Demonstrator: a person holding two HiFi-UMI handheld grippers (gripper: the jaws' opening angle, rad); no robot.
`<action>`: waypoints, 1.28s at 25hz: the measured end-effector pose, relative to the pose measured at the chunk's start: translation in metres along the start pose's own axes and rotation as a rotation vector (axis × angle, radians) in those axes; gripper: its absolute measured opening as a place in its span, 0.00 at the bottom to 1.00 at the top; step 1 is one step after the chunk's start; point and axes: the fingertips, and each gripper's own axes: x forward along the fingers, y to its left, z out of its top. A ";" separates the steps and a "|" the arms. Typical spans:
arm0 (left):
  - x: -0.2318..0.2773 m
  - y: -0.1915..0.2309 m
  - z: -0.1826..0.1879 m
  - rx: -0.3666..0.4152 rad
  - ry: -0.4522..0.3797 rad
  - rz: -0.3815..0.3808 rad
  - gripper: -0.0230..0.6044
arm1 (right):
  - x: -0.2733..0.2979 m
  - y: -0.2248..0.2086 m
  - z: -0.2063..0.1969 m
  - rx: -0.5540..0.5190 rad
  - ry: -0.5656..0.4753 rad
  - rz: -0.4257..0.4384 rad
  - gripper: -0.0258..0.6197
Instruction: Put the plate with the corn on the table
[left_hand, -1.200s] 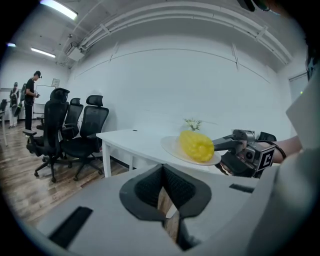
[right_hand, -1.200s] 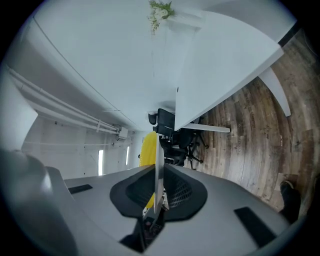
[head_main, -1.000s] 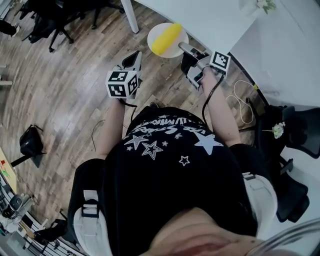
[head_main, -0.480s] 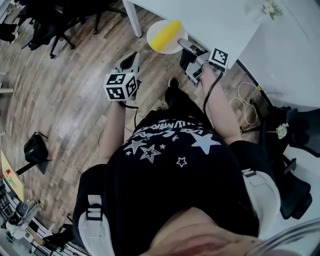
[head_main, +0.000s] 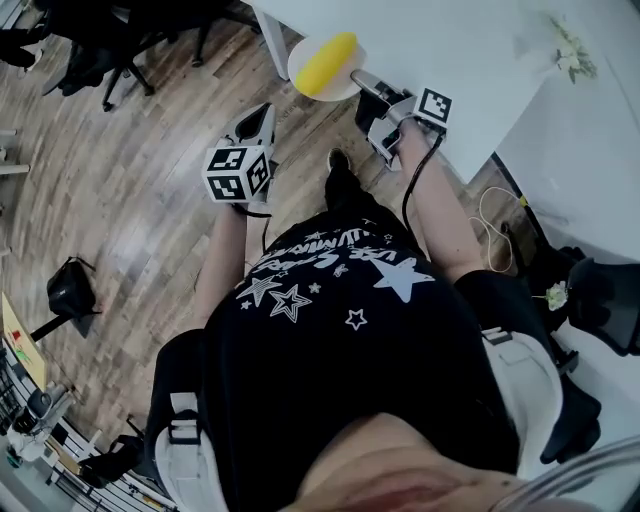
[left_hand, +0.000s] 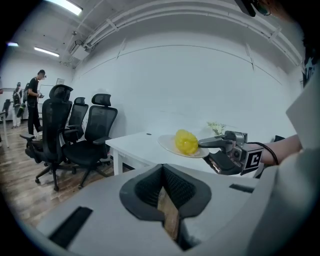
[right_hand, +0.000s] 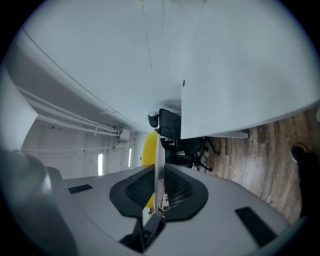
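Nearest, from the head view, is the person's black star-printed shirt (head_main: 330, 330) above a wooden floor (head_main: 130, 200). Just past it the left claw (head_main: 262, 110) is held out low over the floor and points towards the table. Its own view shows its jaws clenched together with nothing between them (left_hand: 164, 200). To its right and a little farther out, the right claw (head_main: 358, 80) reaches to the table's near corner and grips the rim of a white plate (head_main: 340, 88). In the right gripper view the pads (right_hand: 175, 187) press on the plate (right_hand: 159, 165), seen edge-on as a thin pale line, with the yellow corn (right_hand: 149, 150) beside it. The left gripper view shows the plate (left_hand: 169, 147) held about level in the air by that claw (left_hand: 202, 144). It sits at the edge of the white table (left_hand: 135, 145) and slightly above it – whether it touches the top cannot be told. The plate holds one cob of corn (head_main: 325, 62) and nothing else. The cob lies flat, and in the head view its long axis runs diagonally, from the lower left near the table leg (head_main: 268, 28) to the upper right over the table (head_main: 450, 40). Farther off, black office chairs (left_hand: 95, 130) stand on the floor.
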 end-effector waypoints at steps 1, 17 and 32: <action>0.012 0.006 0.006 -0.001 0.004 0.005 0.04 | 0.010 -0.001 0.011 -0.004 0.009 0.001 0.10; 0.158 0.037 0.069 0.001 0.056 0.017 0.04 | 0.082 -0.027 0.153 0.025 0.025 -0.014 0.10; 0.265 0.064 0.104 0.024 0.112 0.001 0.04 | 0.115 -0.047 0.248 0.007 0.021 -0.009 0.10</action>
